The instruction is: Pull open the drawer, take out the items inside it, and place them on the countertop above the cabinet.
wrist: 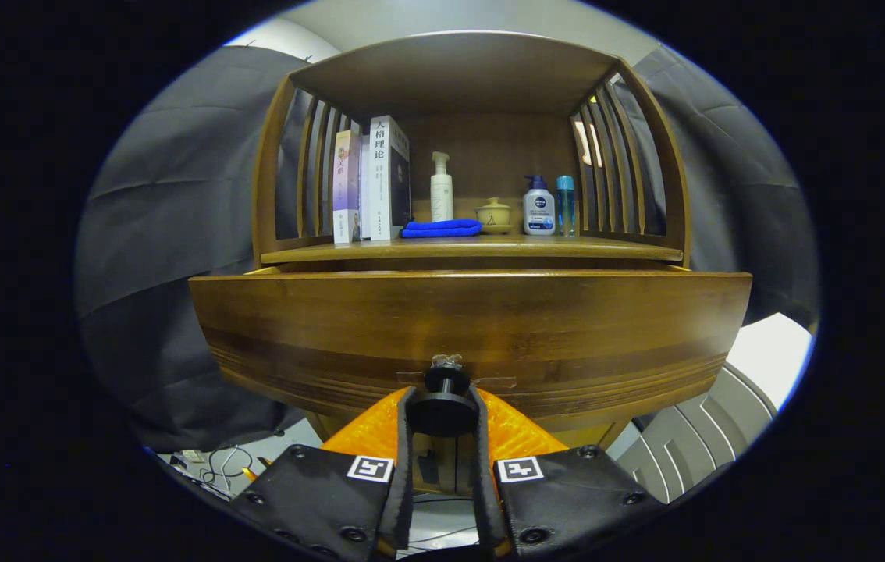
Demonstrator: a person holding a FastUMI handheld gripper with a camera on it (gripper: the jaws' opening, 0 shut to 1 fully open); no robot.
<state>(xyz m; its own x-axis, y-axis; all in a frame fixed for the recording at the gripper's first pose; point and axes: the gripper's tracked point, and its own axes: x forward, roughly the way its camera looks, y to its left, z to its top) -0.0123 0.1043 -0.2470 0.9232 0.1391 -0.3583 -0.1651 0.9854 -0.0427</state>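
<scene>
A wooden drawer front (pixel 470 332) spans the cabinet below the countertop (pixel 474 250) and stands out a little from the cabinet body. Its black round knob (pixel 443 402) sits low in the middle of the front. My gripper (pixel 442 410) is shut on this knob, with the orange-backed fingers (pixel 405 425) pressing on both sides of its disc. The drawer's inside is hidden behind the front.
On the countertop stand two or three books (pixel 376 181), a folded blue cloth (pixel 441 228), a white pump bottle (pixel 441 187), a small lidded cup (pixel 494 214), a white-and-blue pump bottle (pixel 538 206) and a blue bottle (pixel 565 204). Slatted sides and a top board enclose the shelf. Cables (pixel 224 462) lie on the floor.
</scene>
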